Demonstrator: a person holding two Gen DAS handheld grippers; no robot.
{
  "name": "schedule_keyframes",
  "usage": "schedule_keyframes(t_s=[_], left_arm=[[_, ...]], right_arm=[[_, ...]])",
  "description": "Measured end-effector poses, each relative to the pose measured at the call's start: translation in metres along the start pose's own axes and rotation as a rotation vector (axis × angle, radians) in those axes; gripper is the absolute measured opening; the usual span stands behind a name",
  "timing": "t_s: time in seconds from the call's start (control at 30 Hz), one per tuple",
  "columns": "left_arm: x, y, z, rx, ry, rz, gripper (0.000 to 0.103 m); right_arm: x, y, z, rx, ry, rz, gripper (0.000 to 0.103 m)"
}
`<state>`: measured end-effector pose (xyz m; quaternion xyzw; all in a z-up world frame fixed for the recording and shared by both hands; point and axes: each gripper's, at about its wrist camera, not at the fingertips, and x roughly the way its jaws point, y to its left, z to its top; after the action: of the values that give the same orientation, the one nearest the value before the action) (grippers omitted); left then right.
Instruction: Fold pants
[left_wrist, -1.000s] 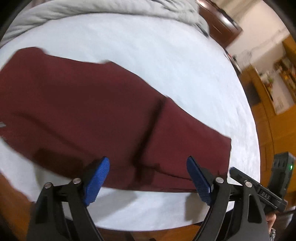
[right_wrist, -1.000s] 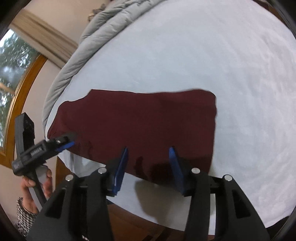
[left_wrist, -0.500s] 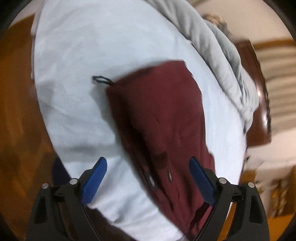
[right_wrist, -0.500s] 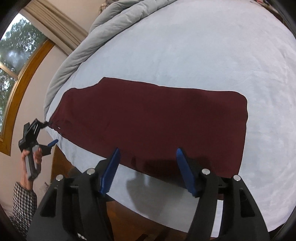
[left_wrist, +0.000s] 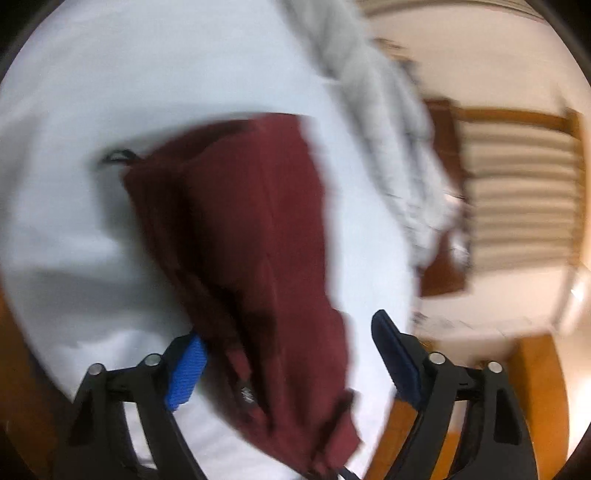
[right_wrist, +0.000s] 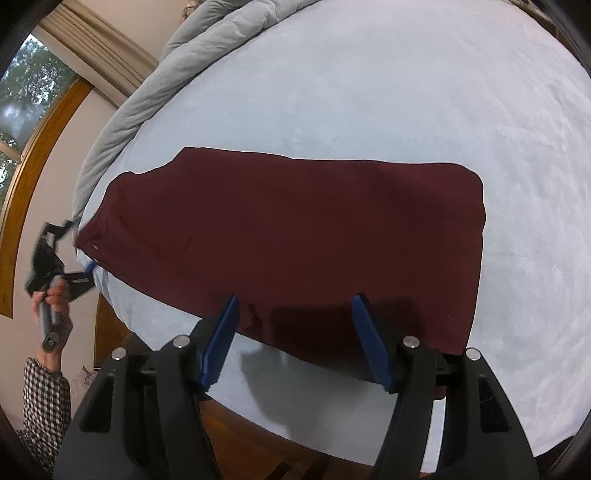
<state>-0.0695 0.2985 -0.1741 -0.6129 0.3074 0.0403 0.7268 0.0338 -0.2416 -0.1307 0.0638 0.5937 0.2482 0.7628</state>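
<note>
At the far 9 o'clock side of the right wrist view, the person's left hand (right_wrist: 51, 299) is gripping the handle of the left gripper (right_wrist: 79, 245), whose tips are sitting right at the waistband end of the maroon pants (right_wrist: 295, 236); from here the fingers are too small and blurred to judge. The left wrist view, heavily smeared, is showing that same left gripper (left_wrist: 288, 354) with its blue pads (left_wrist: 186, 373) spread wide, the waistband end of the pants (left_wrist: 251, 258) lying between them and running up toward 11 o'clock, where a dark drawstring loop (left_wrist: 120, 157) is poking out onto the white bed sheet (left_wrist: 110, 74); whether either pad is touching the cloth cannot be told. Moving toward the middle of the right wrist view, the pants are lying flat and lengthwise across the bed sheet (right_wrist: 406, 92), folded along their length into one long band, waistband at 9 o'clock and leg hems at 3 o'clock. At 6 o'clock the right gripper (right_wrist: 293, 332) is hovering over the near edge of the cloth with its fingers (right_wrist: 369, 339) wide apart, holding nothing. A grey duvet (right_wrist: 192, 51) is lying bunched along the sheet's far edge toward 11 o'clock.
</note>
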Motion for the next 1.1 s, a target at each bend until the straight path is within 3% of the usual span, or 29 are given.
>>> schedule_keyframes(t_s=[0.03, 0.17, 0.33, 0.43, 0.73, 0.87, 1.1], left_arm=[[0.0, -0.006, 0.0, 0.023, -0.002, -0.006, 0.083], [0.012, 0.006, 0.006, -0.037, 0.008, 0.109, 0.084], [0.012, 0.008, 0.007, -0.051, 0.006, 0.142, 0.081], [0.006, 0.0, 0.0, 0.02, 0.006, 0.229, 0.033], [-0.006, 0.003, -0.007, -0.015, -0.023, 0.147, 0.026], [-0.012, -0.023, -0.016, 0.051, -0.049, 0.063, 0.025], [-0.004, -0.091, -0.04, 0.26, -0.061, 0.048, 0.025]], right_arm=[[0.001, 0.0, 0.0, 0.003, 0.001, 0.0, 0.063], [0.001, 0.001, -0.001, -0.001, 0.002, 0.001, 0.063], [0.003, -0.001, -0.001, -0.003, 0.013, -0.007, 0.063], [0.004, -0.004, -0.002, 0.005, 0.019, -0.008, 0.063], [0.003, -0.006, -0.003, 0.008, 0.018, -0.003, 0.066], [0.0, -0.009, -0.002, 0.021, 0.01, -0.005, 0.066], [-0.008, -0.015, -0.002, 0.043, -0.016, 0.007, 0.066]])
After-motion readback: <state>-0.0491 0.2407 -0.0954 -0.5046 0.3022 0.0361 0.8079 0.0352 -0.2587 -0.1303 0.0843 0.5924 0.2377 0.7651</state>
